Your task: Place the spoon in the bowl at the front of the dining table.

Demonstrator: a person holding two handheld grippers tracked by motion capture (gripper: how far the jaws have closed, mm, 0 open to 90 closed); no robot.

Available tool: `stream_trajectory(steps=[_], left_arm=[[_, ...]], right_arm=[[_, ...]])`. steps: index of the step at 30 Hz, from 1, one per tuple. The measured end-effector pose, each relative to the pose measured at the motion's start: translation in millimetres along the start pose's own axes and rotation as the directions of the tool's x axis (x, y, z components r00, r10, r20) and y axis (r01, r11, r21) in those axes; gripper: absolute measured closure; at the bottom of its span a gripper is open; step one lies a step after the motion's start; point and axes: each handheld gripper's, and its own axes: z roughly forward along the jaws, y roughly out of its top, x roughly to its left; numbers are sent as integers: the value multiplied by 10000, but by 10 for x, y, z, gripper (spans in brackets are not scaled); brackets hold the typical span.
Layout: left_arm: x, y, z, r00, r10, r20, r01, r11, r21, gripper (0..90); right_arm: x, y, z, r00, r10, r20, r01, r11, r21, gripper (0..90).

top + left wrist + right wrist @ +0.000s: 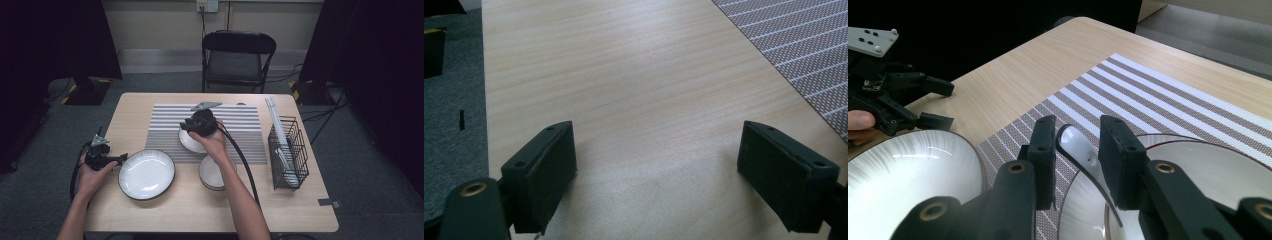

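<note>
Right claw point(1077, 150) straddles the raised rim of a small glossy white bowl point(1075, 145), jaws narrow and close on either side; whether the pads press it I cannot tell. That bowl point(192, 141) sits on the near edge of the ribbed grey-and-white striped mat point(240, 120), mid-desk. Near it rests another small bowl point(212, 172); left, a wide, dark-rimmed plate point(146, 174) with fine radial lines. Left claw point(656, 160) gapes wide over the bare pale woodgrain desk point(624, 75). A black wire rack point(289, 152) stands right.
</note>
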Motion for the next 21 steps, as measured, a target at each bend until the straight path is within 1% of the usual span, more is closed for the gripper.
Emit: stream_trajectory(steps=[3, 5, 6, 8, 13, 19, 20, 21], left_arm=[[0, 0, -1, 10000, -5, 11, 5, 10000, 3, 154], [0, 0, -1, 10000, 1, 0, -1, 10000, 2, 155], [-1, -1, 1, 10000, -27, 17, 27, 10000, -10, 155], [0, -1, 0, 10000, -5, 10, 5, 10000, -1, 155], [-2, -1, 0, 10000, -36, 33, 36, 10000, -2, 155], [0, -1, -1, 10000, -4, 8, 4, 10000, 4, 155], [-2, -1, 0, 10000, -31, 28, 32, 10000, -5, 155], [-2, -1, 0, 10000, -29, 22, 29, 10000, -3, 154]], right_arm=[[12, 2, 24, 9999, -47, 159, 46, 10000, 72, 692], [15, 5, 23, 10000, -13, 81, 12, 10000, 19, 687], [11, 7, 18, 9999, -21, 128, 21, 10000, 16, 682], [-2, 11, 3, 9998, 16, 176, -16, 10000, 21, 673], [-34, 30, -59, 9997, 138, 180, -135, 9998, -161, 657], [-39, 39, -110, 9994, 355, 25, -355, 9991, -250, 600], [-42, 40, -118, 9992, 385, -47, -386, 9989, -254, 575], [-44, 39, -125, 9990, 457, -25, -458, 9986, -249, 555]])
